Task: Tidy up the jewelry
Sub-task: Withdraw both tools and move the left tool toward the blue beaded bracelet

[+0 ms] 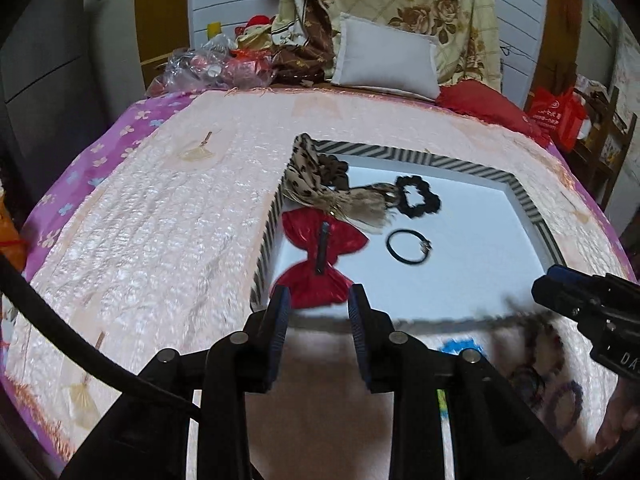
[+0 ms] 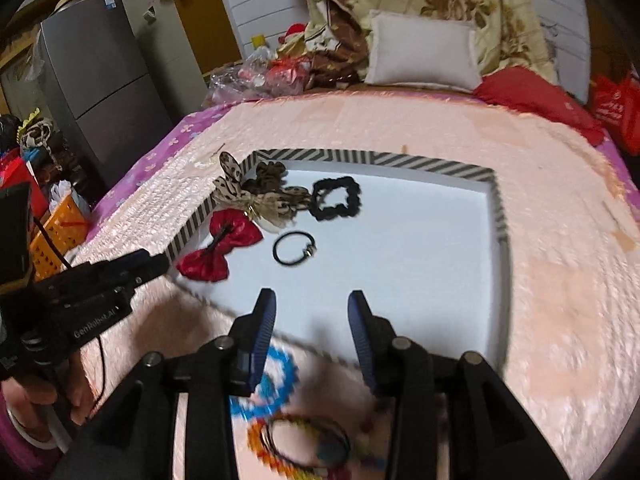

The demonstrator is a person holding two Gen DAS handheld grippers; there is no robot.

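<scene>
**Ana:** Between the fingers of the left gripper (image 1: 318, 306) I see only open air; the jaws stand partly apart with nothing in them, hanging over the near left corner of the striped tray (image 1: 404, 156).

**Ben:** Same for the right gripper (image 2: 312, 310): jaws parted, holding nothing, poised above the tray's near edge.

**Ana:** Just past the left fingertips lies the red bow (image 1: 318, 256), clip side up, against the tray's left wall.

**Ben:** Beyond it a leopard-print bow (image 1: 320, 184) drapes over the far left corner, partly on the rim. A black scrunchie (image 1: 418, 198) touches its tail, and a thin black hair tie (image 1: 408, 246) lies alone on the white floor, near the red bow but apart from it.

**Ana:** What is still outside the tray?

**Ben:** On the pink bedspread (image 2: 560, 280), under the right gripper, a blue scrunchie (image 2: 280, 380) and a multicoloured ring (image 2: 296, 446) of ties, both blurred. From the left wrist, a purple ring (image 1: 564, 408) and some dark beaded pieces too smeared to name.

**Ana:** Anything crowding them?

**Ben:** Each gripper shows at the edge of the other's view, well apart. Farther off: a grey pillow (image 1: 388, 58), a floral quilt (image 1: 440, 8) and a red cushion (image 1: 488, 106) at the head of the bed, a grey fridge (image 2: 100, 80) to the left
</scene>
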